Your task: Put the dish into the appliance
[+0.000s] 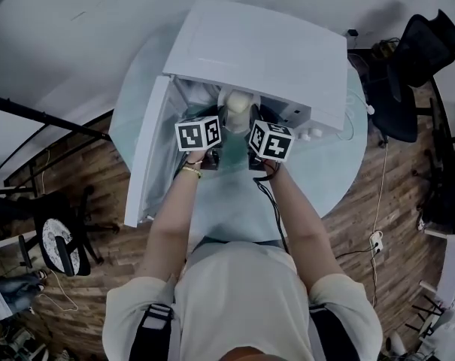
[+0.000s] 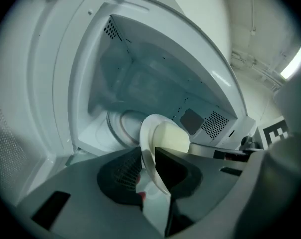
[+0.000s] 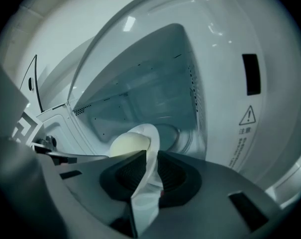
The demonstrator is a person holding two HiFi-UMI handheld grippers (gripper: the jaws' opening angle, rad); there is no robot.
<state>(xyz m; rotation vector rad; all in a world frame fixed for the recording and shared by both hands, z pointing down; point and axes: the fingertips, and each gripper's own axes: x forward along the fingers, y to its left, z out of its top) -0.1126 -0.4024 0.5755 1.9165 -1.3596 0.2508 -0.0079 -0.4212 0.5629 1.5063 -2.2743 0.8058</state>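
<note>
I hold two tools, and both grip the same dish (image 2: 165, 136), a white one with a pale yellow hollow. The jaws of my left gripper (image 2: 148, 156) are drawn in until only a narrow gap is left, and the dish's rim fills that gap, pressed between the dark ribbed pads. The jaws of my right gripper (image 3: 151, 156) are set the same way, clamped on the rim at the opposite side. Between them the dish hangs clear of the bench (image 1: 325, 171).

It sits right at the mouth of the appliance (image 1: 265, 51), a white box-shaped oven standing on the round bench. The oven's door (image 1: 148, 149) is swung wide open on my left. Through the opening I see the pale cavity with its perforated walls, and the round turntable (image 2: 123, 126) lies on its floor just beyond the dish. The dish is not touching the turntable. The marker cubes on both grippers sit close together, just in front of the opening.
</note>
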